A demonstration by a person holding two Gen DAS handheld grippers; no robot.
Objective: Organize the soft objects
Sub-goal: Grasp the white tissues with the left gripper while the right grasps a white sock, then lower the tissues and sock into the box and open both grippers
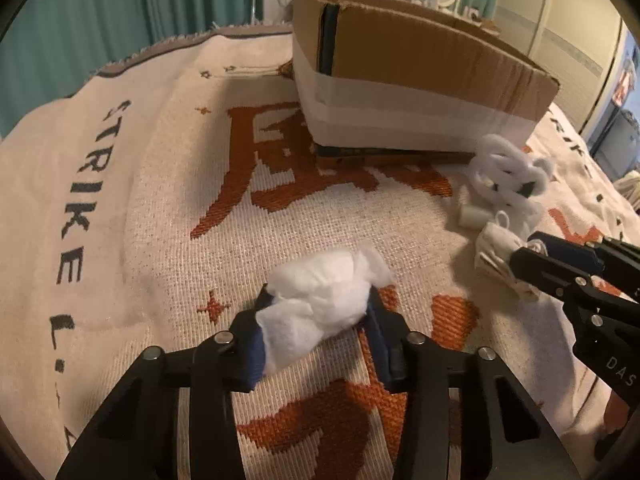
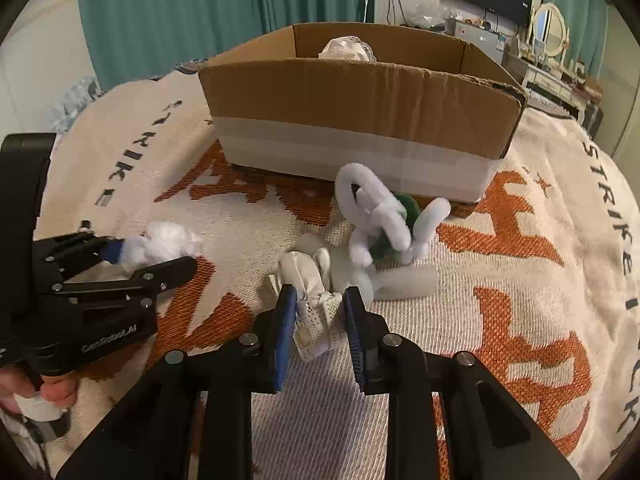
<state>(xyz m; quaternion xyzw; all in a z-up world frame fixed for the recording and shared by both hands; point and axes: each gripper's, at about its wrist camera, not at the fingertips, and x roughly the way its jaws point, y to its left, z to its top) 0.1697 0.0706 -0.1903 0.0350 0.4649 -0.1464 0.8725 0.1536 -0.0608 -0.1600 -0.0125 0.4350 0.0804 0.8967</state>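
Observation:
My left gripper [image 1: 318,312] is shut on a wad of white cotton [image 1: 320,292], held just above the blanket; the cotton also shows in the right wrist view [image 2: 164,242]. My right gripper [image 2: 318,302] has its jaws around a white mesh cloth bundle [image 2: 316,308] lying on the blanket, squeezing its near end; the bundle also shows in the left wrist view [image 1: 496,252]. Behind it lie a white fuzzy looped toy with a green part [image 2: 384,216] and a pale foam tube [image 2: 404,280]. An open cardboard box [image 2: 360,92] stands beyond, with a white crumpled item [image 2: 346,49] inside.
Everything sits on a cream woven blanket [image 1: 160,200] with orange characters and black lettering. The box [image 1: 420,80] has a white tape band. Teal curtains [image 2: 180,12], a TV and a dresser with a mirror [image 2: 550,28] stand behind the bed.

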